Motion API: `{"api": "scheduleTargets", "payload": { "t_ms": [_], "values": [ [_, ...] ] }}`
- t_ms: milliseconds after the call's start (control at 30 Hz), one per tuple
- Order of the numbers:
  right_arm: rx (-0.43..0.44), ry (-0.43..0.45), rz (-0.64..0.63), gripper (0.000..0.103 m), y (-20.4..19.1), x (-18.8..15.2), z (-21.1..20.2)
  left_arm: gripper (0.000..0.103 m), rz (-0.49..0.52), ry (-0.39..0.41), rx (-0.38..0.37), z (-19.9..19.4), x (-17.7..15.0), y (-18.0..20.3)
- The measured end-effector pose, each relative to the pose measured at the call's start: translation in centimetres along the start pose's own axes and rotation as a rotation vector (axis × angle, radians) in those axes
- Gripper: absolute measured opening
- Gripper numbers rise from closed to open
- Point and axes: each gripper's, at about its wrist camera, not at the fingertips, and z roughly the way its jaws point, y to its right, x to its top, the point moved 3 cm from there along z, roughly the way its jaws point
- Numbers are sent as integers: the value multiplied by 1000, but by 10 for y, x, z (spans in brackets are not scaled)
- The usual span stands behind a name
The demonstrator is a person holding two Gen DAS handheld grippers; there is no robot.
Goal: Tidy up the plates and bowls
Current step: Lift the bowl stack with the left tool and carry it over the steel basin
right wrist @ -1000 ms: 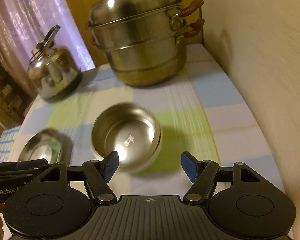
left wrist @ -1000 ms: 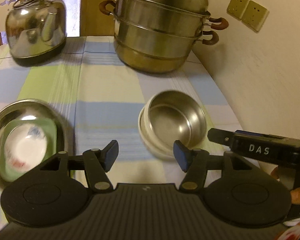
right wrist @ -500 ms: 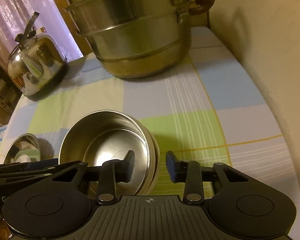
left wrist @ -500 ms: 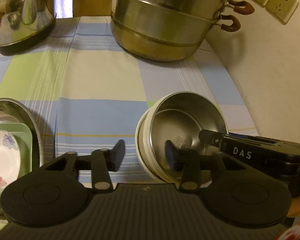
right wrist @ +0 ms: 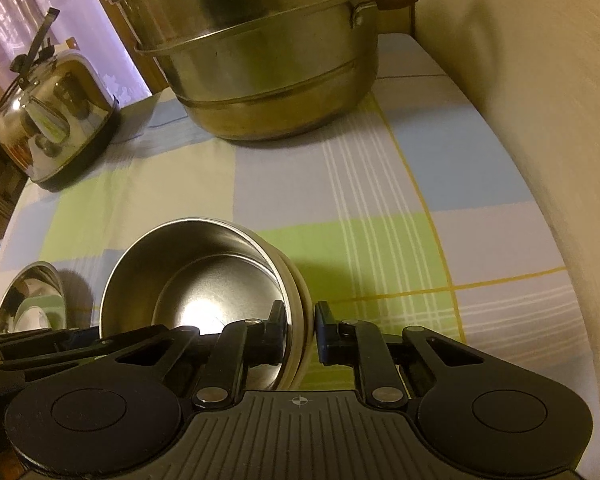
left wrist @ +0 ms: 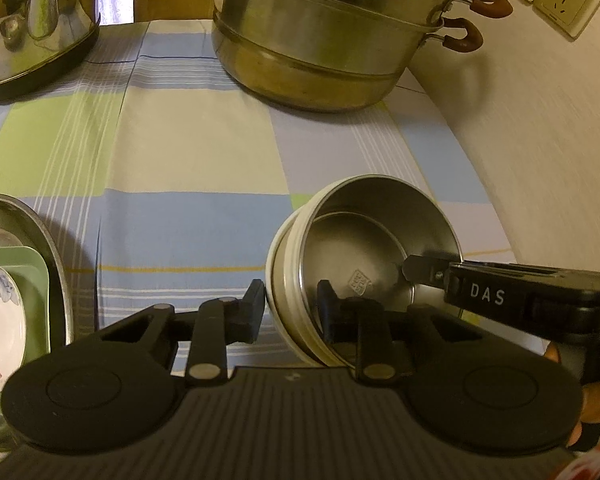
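Observation:
A steel bowl (left wrist: 364,248) with a cream outer wall sits on the checked tablecloth, and it also shows in the right wrist view (right wrist: 204,280). My left gripper (left wrist: 290,308) is shut on its left rim, one finger outside and one inside. My right gripper (right wrist: 298,328) is shut on its right rim the same way; it shows in the left wrist view (left wrist: 416,270) reaching in from the right. At the left, a steel dish (left wrist: 40,236) holds a green square plate (left wrist: 36,272) and a white flowered plate (left wrist: 0,312).
A large steel steamer pot (left wrist: 324,36) stands at the back near the wall (left wrist: 540,140). A steel kettle (left wrist: 32,20) stands at the back left. The steel dish also shows in the right wrist view (right wrist: 28,292).
Both grippers moved down and forward to the bowl and closed from open onto its opposite rims.

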Motion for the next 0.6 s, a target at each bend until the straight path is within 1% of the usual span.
{"api": "scheduleTargets", "payload": {
  "t_ms": [300,600],
  "values": [
    [25,-53,-26,16,-19,-8,1,24,-20,-10,36,-12,-7,-18],
    [62,-110,-85,16,-65,-36,-3,24,-58,-26,71,-44,-38,-53]
  ]
}}
